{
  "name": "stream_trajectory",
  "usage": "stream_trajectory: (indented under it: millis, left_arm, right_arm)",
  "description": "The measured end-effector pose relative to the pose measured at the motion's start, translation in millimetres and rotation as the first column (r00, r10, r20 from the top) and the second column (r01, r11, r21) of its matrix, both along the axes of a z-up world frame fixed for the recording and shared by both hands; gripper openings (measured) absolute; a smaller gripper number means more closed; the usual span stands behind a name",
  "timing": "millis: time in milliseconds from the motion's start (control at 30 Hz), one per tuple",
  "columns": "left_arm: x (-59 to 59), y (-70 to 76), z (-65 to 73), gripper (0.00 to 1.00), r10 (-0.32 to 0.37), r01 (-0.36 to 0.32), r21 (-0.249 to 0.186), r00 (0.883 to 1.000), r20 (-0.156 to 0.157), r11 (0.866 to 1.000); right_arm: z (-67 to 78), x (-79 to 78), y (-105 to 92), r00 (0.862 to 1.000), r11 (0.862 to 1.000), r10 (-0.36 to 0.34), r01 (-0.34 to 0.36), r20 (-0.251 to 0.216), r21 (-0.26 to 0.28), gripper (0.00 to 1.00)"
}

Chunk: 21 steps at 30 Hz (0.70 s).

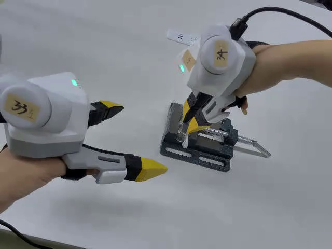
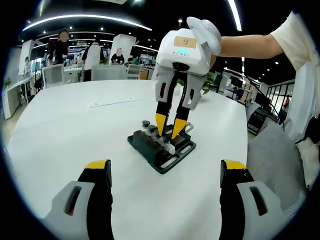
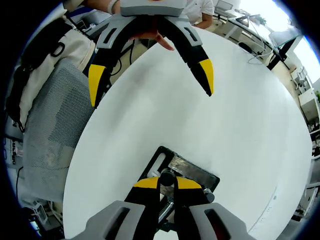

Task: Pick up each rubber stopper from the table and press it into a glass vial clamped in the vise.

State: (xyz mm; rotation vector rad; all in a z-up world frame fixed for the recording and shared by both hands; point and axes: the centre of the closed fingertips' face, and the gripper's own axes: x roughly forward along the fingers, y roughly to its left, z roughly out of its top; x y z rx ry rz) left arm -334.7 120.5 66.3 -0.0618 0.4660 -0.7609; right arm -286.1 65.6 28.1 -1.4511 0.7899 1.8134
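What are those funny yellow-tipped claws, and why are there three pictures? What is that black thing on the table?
They are hand-held grippers, worked by a person. One picture comes from a camera on the person's head; the two round ones come from cameras on the grippers. The black thing on the white table is a vise, a clamp for glass vials. The left gripper hangs open, holding nothing. The right gripper pinches a dark rubber stopper over the vise.

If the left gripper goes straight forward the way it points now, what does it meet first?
Probably the vise, or the right gripper that holds a stopper over it; depth is unclear.
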Motion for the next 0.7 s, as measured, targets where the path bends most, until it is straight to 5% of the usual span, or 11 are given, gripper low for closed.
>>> stream_trajectory:
  millis: [333, 700]
  left_arm:
    - [-0.4, -2.8, -1.8, 0.89, -0.003, 0.003, -0.006, 1.000, -0.004, 1.000]
    - [-1.0, -0.9, -0.9, 0.88, 0.005, -0.005, -0.009, 1.000, -0.006, 1.000]
  right_arm:
    - [-1.9, 0.0, -0.3, 0.983, 0.983, 0.184, -0.185, 0.023, 0.005, 0.03]
    - [0.3, -2.3, 0.1, 0.986, 0.986, 0.168, -0.168, 0.000, 0.009, 0.05]
